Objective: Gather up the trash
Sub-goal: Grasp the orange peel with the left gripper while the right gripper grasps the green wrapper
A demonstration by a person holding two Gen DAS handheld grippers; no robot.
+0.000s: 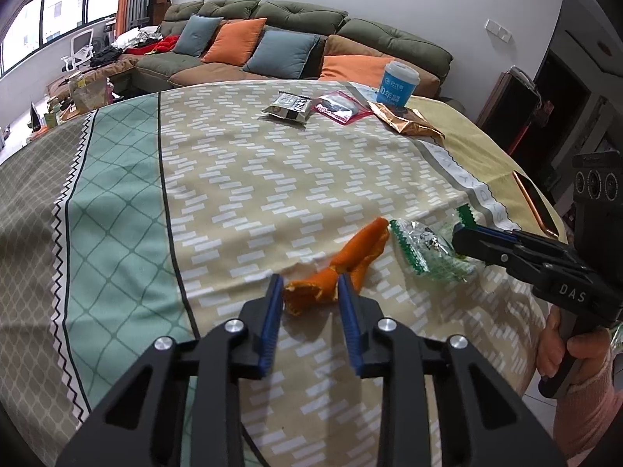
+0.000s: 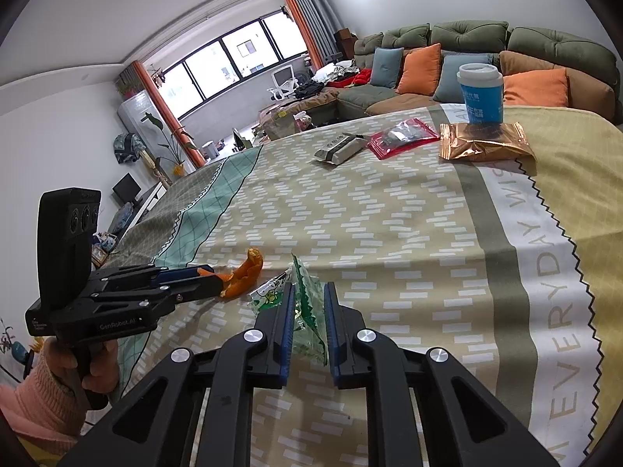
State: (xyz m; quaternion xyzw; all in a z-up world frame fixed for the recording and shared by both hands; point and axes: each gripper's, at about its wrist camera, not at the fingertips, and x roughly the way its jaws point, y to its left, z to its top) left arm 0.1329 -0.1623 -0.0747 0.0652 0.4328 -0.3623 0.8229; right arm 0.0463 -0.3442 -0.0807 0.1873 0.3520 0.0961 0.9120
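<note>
A curled orange peel [image 1: 362, 249] lies on the patterned tablecloth [image 1: 272, 179] near the front edge. My left gripper [image 1: 309, 292] has its blue pads against the peel's near end, shut on it; the right wrist view shows peel [image 2: 249, 268] sticking out past that gripper [image 2: 214, 278]. Just right of it lies a crumpled green-and-clear wrapper [image 1: 424, 249]. My right gripper [image 2: 308, 303] is shut on this wrapper [image 2: 268, 295], with the film standing up between its pads. In the left wrist view the right gripper [image 1: 461, 233] reaches in from the right.
At the table's far side lie a silver-black packet [image 1: 290, 107], a red zip bag [image 1: 338, 107], a copper foil wrapper [image 1: 405, 120] and a blue paper cup [image 1: 397, 83]. A phone [image 1: 537, 202] rests at the right edge. A green sofa [image 1: 303, 19] stands behind.
</note>
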